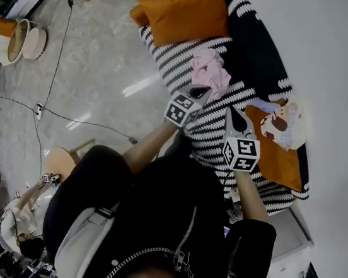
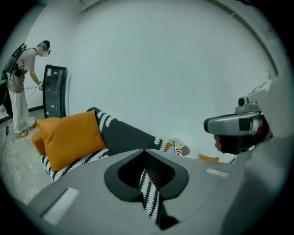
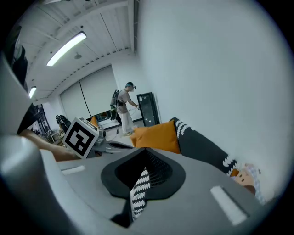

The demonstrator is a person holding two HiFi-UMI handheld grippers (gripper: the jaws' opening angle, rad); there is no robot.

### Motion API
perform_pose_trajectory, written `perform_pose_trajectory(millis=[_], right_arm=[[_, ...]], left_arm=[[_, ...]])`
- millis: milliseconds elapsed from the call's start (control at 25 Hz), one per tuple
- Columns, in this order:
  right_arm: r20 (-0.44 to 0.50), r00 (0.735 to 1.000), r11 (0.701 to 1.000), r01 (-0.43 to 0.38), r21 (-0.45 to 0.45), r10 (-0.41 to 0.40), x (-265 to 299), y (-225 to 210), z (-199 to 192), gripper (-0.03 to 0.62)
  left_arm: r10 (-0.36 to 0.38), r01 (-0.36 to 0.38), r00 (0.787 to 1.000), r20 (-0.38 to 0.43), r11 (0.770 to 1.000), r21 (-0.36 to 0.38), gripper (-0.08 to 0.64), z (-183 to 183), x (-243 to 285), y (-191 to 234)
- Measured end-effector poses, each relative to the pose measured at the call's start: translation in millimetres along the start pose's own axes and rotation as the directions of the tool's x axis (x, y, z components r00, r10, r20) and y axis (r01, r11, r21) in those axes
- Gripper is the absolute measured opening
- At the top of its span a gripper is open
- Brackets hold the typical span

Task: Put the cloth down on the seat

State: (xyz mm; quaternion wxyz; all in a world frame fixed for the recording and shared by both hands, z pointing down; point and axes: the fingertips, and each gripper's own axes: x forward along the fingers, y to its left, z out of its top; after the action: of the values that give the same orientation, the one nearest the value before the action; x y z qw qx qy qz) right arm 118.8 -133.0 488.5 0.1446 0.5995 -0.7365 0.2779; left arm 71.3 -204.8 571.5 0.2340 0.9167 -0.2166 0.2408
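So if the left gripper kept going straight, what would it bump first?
The left gripper would probably hit the striped sofa's black backrest; the pink cloth seems just below that line. Depth's unclear.

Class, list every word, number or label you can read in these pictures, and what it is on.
None can be read.
The marker cube at left and the one at right carry only black-and-white square patterns.
The cushion shows a cartoon picture, no words.

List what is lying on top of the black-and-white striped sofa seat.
On the black-and-white striped sofa seat: a crumpled pink cloth in the middle, a plain orange cushion at one end, an orange cushion with a cartoon print at the other. Whatever lies beneath them is covered.
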Motion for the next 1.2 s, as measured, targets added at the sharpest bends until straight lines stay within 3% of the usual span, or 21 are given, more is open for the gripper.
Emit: perform_pose_trajectory(millis=[120,280,480,1200], right_arm=[[0.071,0.997,0.998,-0.032,-0.058,0.036,-16.3,9.9,29.5,0.002],[0.133,0.989,0.991,-0.042,-0.124,0.059,-41.2,16.9,50.3,0.002],[0.182,0.982,0.991,-0.016,-0.134,0.04,-58.8,18.3,62.3,0.0],[0.233,0.972,0.99,0.065,-0.122,-0.036,-86.9,-11.4,69.3,0.0]], left_arm=[[0.043,-0.045,0.998,0.049,0.998,0.051,0.009,32.9,-20.5,-12.8],[0.004,-0.015,0.992,0.124,0.996,0.085,0.009,63.3,-41.7,-42.4],[-0.018,-0.01,0.984,0.179,0.988,0.156,0.009,95.9,-62.4,-70.5],[-0.068,0.037,0.987,0.143,0.977,0.211,0.009,107.2,-31.5,-88.7]])
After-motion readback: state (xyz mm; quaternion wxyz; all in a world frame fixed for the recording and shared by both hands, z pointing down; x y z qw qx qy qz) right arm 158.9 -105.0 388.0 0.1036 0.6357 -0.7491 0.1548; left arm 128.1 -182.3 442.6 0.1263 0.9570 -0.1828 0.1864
